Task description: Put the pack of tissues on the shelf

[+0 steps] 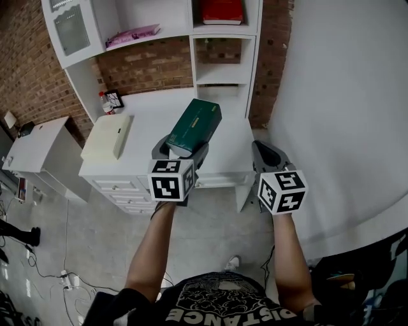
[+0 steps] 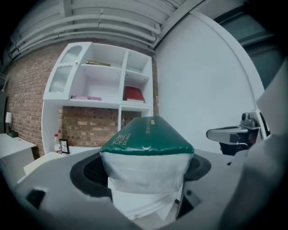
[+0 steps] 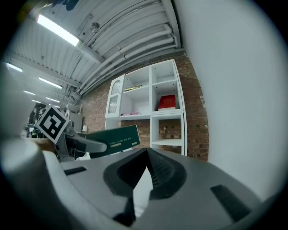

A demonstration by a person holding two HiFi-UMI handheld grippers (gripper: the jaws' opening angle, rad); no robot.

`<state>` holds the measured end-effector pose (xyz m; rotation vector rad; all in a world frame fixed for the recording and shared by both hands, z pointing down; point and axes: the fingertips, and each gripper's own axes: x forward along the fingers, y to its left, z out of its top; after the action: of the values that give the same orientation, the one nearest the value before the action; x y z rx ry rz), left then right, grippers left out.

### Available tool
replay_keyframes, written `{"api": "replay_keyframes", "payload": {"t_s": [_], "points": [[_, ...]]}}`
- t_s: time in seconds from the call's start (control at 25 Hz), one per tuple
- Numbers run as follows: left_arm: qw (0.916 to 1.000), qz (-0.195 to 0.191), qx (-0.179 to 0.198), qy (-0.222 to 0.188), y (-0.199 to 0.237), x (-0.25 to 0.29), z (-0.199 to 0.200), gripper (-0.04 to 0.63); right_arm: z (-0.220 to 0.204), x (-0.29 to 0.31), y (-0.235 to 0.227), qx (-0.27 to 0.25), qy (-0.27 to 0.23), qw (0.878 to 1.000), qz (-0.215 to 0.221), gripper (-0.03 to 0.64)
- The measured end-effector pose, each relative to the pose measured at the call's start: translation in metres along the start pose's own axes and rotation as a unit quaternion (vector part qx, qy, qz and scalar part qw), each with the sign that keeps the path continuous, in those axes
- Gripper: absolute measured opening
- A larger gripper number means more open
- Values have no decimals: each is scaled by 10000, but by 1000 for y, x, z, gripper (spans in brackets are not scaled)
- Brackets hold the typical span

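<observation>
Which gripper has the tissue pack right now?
The left gripper; its jaws clamp the green tissue pack. The right gripper has its jaws shut on nothing.

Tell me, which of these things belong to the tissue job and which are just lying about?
In the job: pack of tissues, clamped in the left gripper; white shelf unit.

Lying about: red box, pink item, bottle, picture frame, cream box on the desk. The right gripper is shut and empty.
</observation>
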<state>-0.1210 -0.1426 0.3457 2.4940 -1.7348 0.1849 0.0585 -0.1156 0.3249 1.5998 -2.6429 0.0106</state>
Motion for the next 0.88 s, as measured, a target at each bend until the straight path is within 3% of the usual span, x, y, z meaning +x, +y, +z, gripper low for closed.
{"api": "replay_keyframes", "payload": {"t_s": [0.52, 0.88], "points": [[9989, 433, 60, 194, -24, 78, 8, 448, 2, 53, -79, 42, 27, 9986, 524, 3], [9969, 742, 92, 259, -24, 97, 10, 448, 4, 71, -101, 73, -79, 9969, 776, 3]]}}
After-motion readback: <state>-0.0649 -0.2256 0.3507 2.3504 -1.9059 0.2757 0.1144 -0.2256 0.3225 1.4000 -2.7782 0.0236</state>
